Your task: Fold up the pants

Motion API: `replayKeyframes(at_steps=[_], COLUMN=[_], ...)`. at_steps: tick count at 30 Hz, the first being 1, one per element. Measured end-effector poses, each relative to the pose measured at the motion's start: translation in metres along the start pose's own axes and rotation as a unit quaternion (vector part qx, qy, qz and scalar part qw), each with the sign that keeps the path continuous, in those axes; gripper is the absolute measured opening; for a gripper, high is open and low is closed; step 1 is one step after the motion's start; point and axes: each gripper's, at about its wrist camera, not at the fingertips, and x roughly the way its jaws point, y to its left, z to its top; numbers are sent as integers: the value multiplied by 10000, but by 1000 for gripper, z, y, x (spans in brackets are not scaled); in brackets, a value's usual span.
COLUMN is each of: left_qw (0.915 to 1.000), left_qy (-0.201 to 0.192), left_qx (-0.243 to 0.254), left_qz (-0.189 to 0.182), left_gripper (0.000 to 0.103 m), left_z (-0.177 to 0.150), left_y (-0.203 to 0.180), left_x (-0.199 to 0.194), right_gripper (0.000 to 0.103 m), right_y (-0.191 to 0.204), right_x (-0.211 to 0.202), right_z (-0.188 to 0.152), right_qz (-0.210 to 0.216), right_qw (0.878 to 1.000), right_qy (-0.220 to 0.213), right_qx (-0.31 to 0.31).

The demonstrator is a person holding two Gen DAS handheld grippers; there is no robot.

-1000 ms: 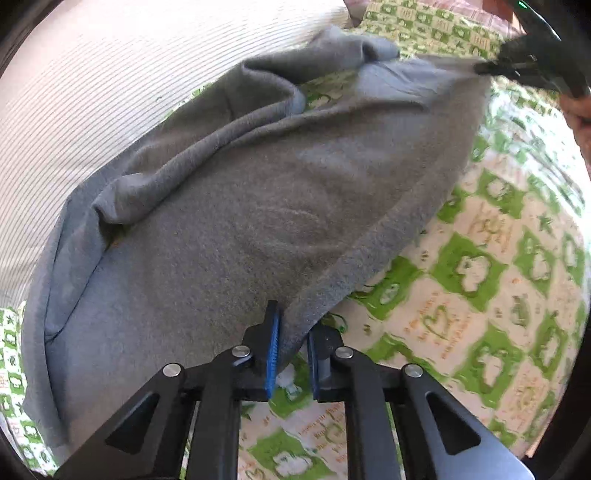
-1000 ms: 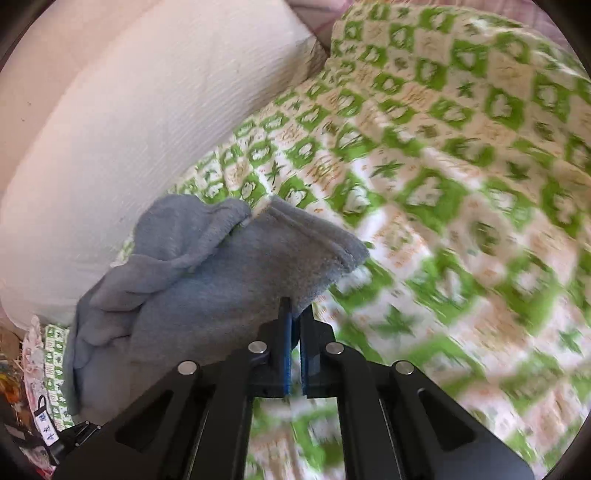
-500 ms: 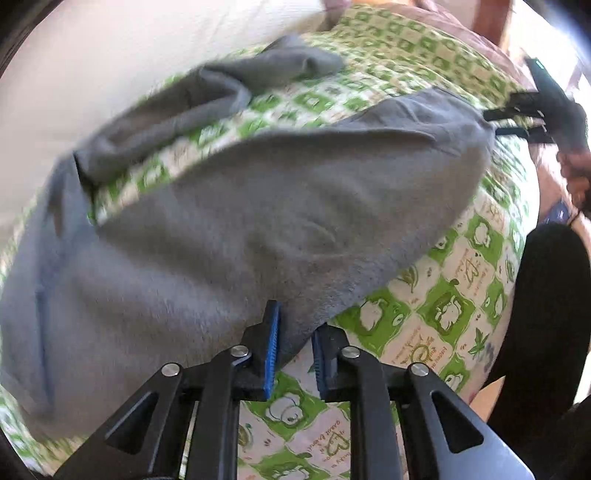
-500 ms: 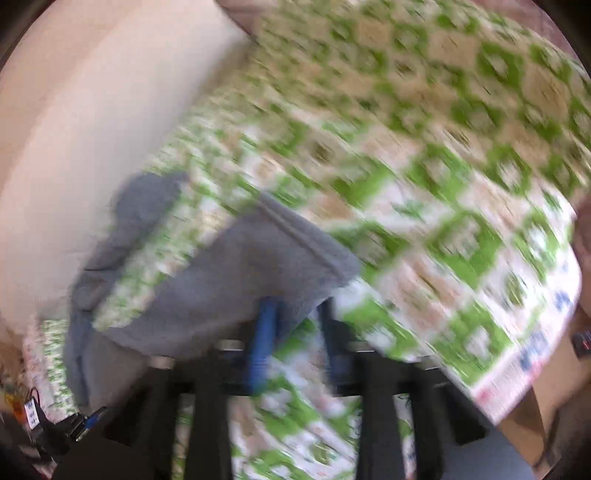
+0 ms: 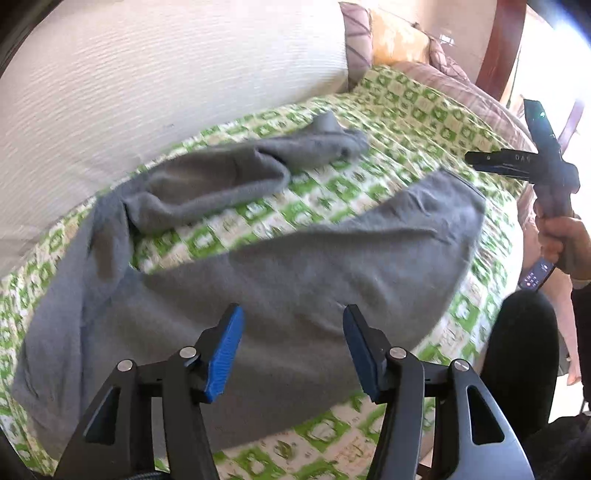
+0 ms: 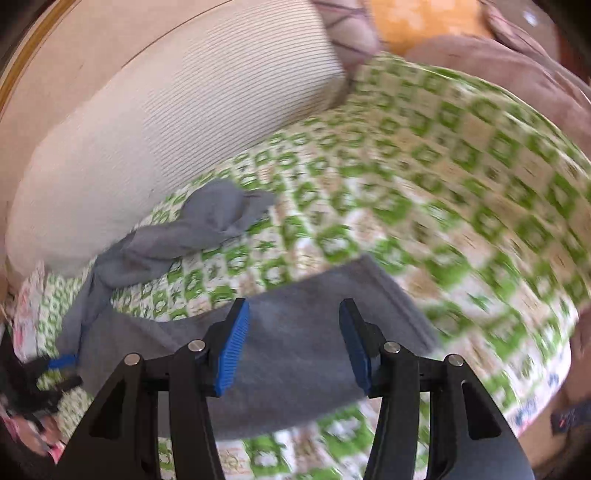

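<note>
The bed (image 5: 402,122), covered by a green-and-white patterned sheet (image 6: 424,192), carries all items. A large white ribbed pillow (image 5: 166,81) lies along the far side of the bed, with pink and orange cushions (image 6: 413,18) beyond its end. The grey pants (image 5: 295,280) lie on the sheet, on the near side of the pillow: one leg is spread flat and wide across the near part of the bed, and the other leg (image 5: 229,177) lies bunched and twisted closer to the pillow, with patterned sheet showing between the two legs. Both legs join at the end of the garment nearest the left tool. The left tool (image 5: 293,350) hangs above the flat leg with its blue-padded jaws spread wide, gripping nothing. The right tool (image 6: 294,345) is positioned over the opposite end of the same flat leg, jaws likewise spread wide and empty; the cloth lies below them, and contact cannot be determined. In the left wrist view, the right tool (image 5: 491,162) shows beyond the far hem of the flat leg, held in the person's hand (image 5: 557,236).
</note>
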Motion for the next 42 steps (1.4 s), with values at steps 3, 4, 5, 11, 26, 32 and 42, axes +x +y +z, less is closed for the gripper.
replayKeyframes(at_steps=[3, 4, 5, 11, 26, 32, 42], left_qw=[9998, 9997, 9993, 9966, 9834, 9737, 9794], left_qy=[-2, 14, 40, 272, 916, 1448, 1447], left_qx=[35, 47, 73, 401, 1423, 1511, 1094], left_qz=[201, 260, 356, 664, 662, 900, 884], left_gripper=[57, 57, 57, 57, 65, 67, 5], left_z=[13, 16, 21, 56, 153, 158, 142], left_y=[16, 21, 29, 73, 150, 178, 196], left_x=[4, 6, 11, 39, 127, 171, 166], right_gripper=[52, 52, 52, 54, 60, 60, 15], right_y=[25, 32, 41, 69, 98, 97, 101], right_x=[17, 24, 33, 74, 144, 168, 180], right_z=[10, 12, 15, 26, 66, 66, 70], right_qz=[145, 128, 184, 378, 526, 615, 694], right_qw=[9986, 9979, 9965, 9859, 9512, 9416, 9428], right_qy=[39, 91, 161, 430, 732, 969, 880], right_qx=[-498, -622, -801, -1572, -2951, -3164, -3139])
